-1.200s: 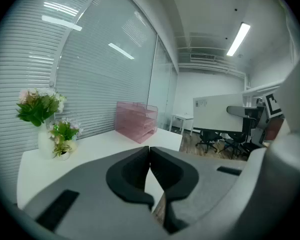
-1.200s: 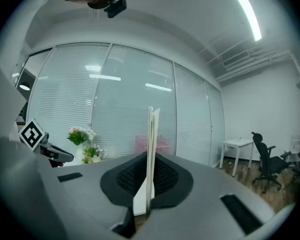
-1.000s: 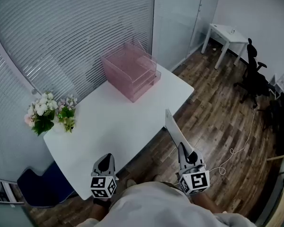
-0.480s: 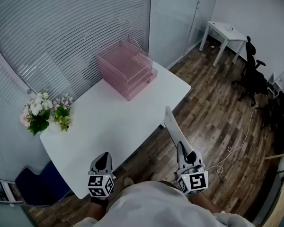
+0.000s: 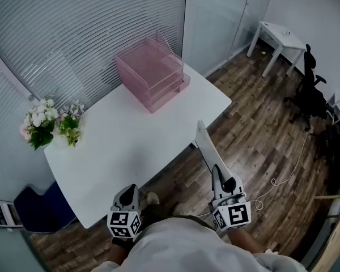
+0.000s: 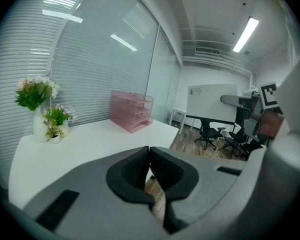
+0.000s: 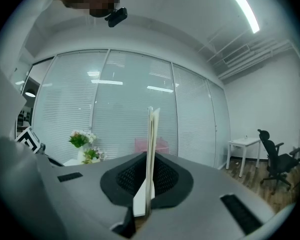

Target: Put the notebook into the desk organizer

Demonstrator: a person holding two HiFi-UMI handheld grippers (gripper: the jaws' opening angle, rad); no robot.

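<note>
A pink wire desk organizer (image 5: pixel 152 73) with stacked trays stands at the far end of the white table (image 5: pixel 130 146); it also shows in the left gripper view (image 6: pixel 131 111) and, partly hidden, in the right gripper view (image 7: pixel 142 145). My right gripper (image 5: pixel 220 177) is shut on a thin pale notebook (image 5: pixel 206 151), held on edge and pointing forward, off the table's right edge above the floor. In the right gripper view the notebook (image 7: pixel 151 159) stands upright between the jaws. My left gripper (image 5: pixel 126 196) is shut and empty, near the table's front edge.
Two vases of flowers (image 5: pixel 41 123) stand at the table's left side. Blinds and glass walls lie behind the table. A small white table (image 5: pixel 279 41) and black office chairs (image 5: pixel 311 98) stand on the wooden floor to the right. A cable (image 5: pixel 286 171) lies on the floor.
The view has shifted slightly; the table and organizer sit a little differently in frame. Both grippers keep their places, and the right one still holds the notebook.
</note>
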